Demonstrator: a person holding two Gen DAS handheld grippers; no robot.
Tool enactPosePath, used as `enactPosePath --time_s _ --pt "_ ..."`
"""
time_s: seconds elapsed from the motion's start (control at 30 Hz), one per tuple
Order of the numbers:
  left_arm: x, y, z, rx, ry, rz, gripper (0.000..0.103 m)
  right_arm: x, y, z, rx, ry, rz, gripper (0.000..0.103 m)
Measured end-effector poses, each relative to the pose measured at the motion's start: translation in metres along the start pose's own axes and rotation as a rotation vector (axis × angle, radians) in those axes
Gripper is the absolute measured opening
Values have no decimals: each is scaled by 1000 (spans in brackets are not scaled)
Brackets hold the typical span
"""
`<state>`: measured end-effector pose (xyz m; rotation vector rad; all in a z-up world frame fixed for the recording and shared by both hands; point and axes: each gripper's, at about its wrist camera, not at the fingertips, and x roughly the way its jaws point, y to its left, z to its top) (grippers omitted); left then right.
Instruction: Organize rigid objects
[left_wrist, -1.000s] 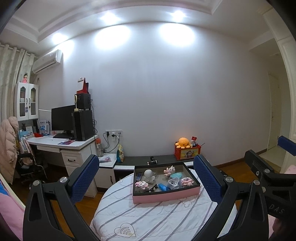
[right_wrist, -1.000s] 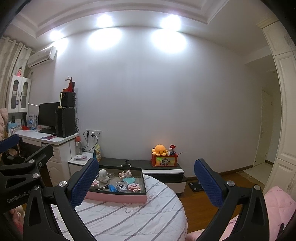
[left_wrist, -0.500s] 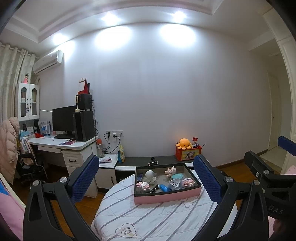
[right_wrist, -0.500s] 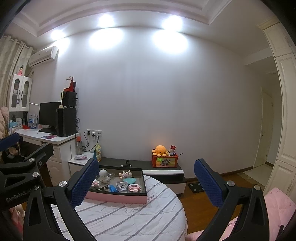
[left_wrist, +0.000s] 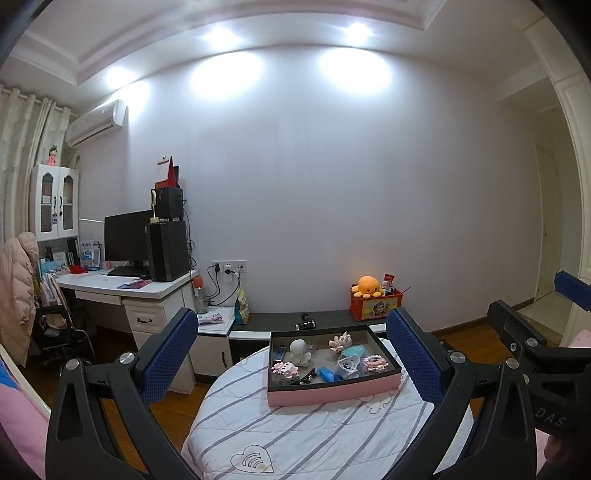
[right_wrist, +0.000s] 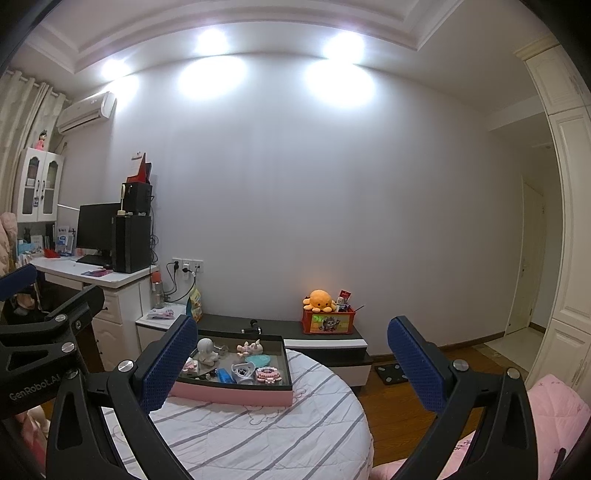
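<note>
A pink tray (left_wrist: 334, 391) with a dark inside stands on a round table with a striped white cloth (left_wrist: 295, 439). In it lie several small rigid toys: a white figure (left_wrist: 300, 350), a pink animal (left_wrist: 340, 340), a blue piece (left_wrist: 327, 373) and a pink flat piece (left_wrist: 373, 362). My left gripper (left_wrist: 291, 354) is open and empty, held well short of the tray. My right gripper (right_wrist: 291, 360) is open and empty; the tray (right_wrist: 232, 395) shows at its lower left, partly behind its left finger (right_wrist: 166, 363).
A low black-and-white cabinet (right_wrist: 325, 341) behind the table carries a red box with an orange plush (right_wrist: 319, 301). A white desk (left_wrist: 122, 291) with a monitor and speakers stands left. Wood floor lies to the right; pink bedding (right_wrist: 546, 410) is at the lower right.
Both views have drifted slightly; the tray sits a little more to the right in the left wrist view. Both grippers stay open and empty.
</note>
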<state>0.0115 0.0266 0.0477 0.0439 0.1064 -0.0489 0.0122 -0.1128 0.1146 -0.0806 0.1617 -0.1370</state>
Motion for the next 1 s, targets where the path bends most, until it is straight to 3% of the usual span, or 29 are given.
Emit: enactPosePath --time_s 1.0 --pt "0 0 0 -1 2 0 103 5 -4 -1 -2 8 4 103"
